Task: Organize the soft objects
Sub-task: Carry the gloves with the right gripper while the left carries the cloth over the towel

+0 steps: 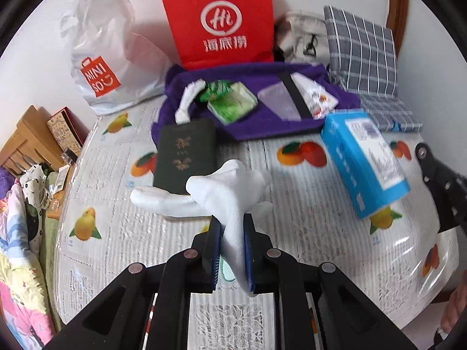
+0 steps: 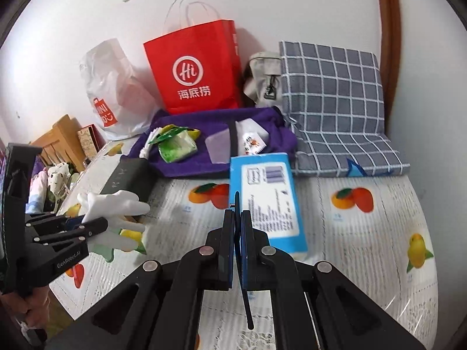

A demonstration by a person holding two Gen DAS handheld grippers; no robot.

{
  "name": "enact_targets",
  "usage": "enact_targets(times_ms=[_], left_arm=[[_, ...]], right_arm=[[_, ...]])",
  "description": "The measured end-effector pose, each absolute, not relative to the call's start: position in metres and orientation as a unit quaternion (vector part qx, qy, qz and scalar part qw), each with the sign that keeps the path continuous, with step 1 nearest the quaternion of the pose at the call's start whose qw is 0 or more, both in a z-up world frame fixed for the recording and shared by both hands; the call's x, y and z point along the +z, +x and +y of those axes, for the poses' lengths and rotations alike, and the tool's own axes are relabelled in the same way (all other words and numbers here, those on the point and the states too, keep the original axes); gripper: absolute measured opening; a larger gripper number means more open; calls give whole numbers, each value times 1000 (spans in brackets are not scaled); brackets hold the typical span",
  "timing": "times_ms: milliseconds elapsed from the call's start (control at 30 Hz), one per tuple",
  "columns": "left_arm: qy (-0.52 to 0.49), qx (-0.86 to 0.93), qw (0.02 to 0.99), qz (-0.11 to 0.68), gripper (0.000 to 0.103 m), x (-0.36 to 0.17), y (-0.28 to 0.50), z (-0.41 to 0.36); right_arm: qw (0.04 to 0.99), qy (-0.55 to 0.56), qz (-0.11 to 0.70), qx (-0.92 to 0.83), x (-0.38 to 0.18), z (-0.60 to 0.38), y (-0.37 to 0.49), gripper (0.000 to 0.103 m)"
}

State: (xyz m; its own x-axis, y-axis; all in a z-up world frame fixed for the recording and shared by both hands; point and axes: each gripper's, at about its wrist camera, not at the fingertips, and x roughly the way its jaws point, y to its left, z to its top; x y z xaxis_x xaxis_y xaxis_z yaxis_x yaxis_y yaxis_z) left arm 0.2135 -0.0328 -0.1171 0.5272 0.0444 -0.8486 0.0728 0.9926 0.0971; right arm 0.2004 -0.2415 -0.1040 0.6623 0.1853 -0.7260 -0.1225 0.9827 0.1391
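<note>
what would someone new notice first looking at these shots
The red bag standing against the wall at the back of the table draws the eye first, with the purple cloth strewn with small packets just in front of it. Close up, the left gripper is shut on a white glove, and the right gripper is shut on the edge of a blue pack.

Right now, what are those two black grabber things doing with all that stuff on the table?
A person holds a gripper in each hand over a table with a fruit-print cloth. The left gripper is shut on a white glove, lifting it off the table. The right gripper is shut on the thin blue edge of a blue tissue pack. Behind them a purple cloth bag holds small packets, with a red paper bag and a grey checked cushion at the wall.
</note>
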Motion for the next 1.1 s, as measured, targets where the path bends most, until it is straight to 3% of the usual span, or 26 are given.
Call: enact_targets(times_ms=[433, 1100], left_arm=[[27, -10, 895, 445, 14, -76, 262, -18], [-8, -3, 892, 452, 14, -89, 353, 4]], right_arm=[[920, 30, 380, 92, -72, -225, 244, 4], [920, 43, 371, 115, -83, -228, 345, 4]])
